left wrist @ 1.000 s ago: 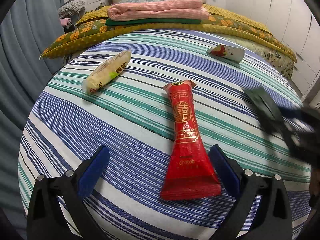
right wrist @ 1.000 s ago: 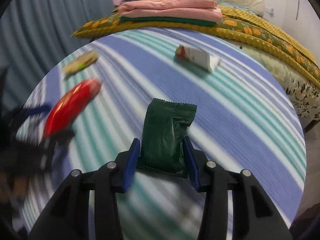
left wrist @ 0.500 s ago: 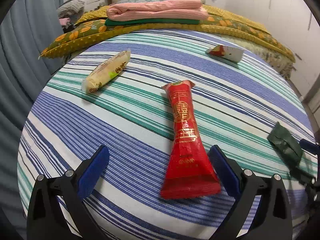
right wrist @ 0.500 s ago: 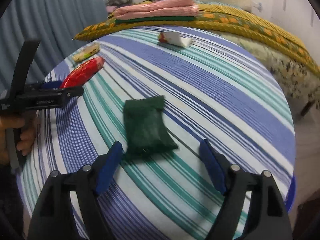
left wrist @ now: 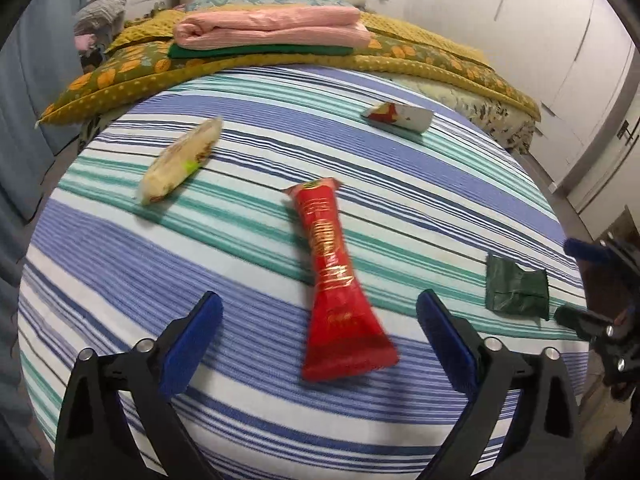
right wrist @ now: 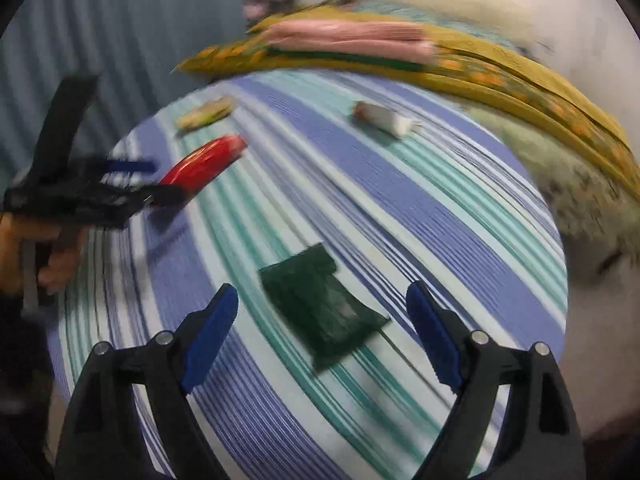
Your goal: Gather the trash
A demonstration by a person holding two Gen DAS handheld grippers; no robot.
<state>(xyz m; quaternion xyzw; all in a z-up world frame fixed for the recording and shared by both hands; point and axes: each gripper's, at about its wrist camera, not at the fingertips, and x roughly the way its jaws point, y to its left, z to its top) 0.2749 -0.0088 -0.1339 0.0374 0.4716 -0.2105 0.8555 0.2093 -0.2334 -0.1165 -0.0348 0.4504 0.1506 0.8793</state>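
Observation:
A long red wrapper [left wrist: 334, 276] lies on the striped bed cover, its wide end between the open fingers of my left gripper [left wrist: 320, 348]. A dark green packet [right wrist: 322, 306] lies flat between the open fingers of my right gripper [right wrist: 322, 340]; it also shows in the left wrist view [left wrist: 516, 290]. A yellowish wrapper [left wrist: 180, 160] lies at the far left and a white and red wrapper [left wrist: 400, 118] at the far right. The right wrist view is blurred; it shows the red wrapper [right wrist: 204, 164] by my left gripper [right wrist: 132, 182].
The striped cover [left wrist: 240, 272] ends at a yellow patterned quilt [left wrist: 132, 64] with folded pink and green cloth [left wrist: 272, 28] on it. A grey curtain [right wrist: 100, 40] hangs on the left. The bed's right edge [left wrist: 560, 208] drops to the floor.
My right gripper opened and let go of the green packet, which now lies on the cover near the right edge. The right gripper drew back a little. My left gripper stayed open over the red wrapper.

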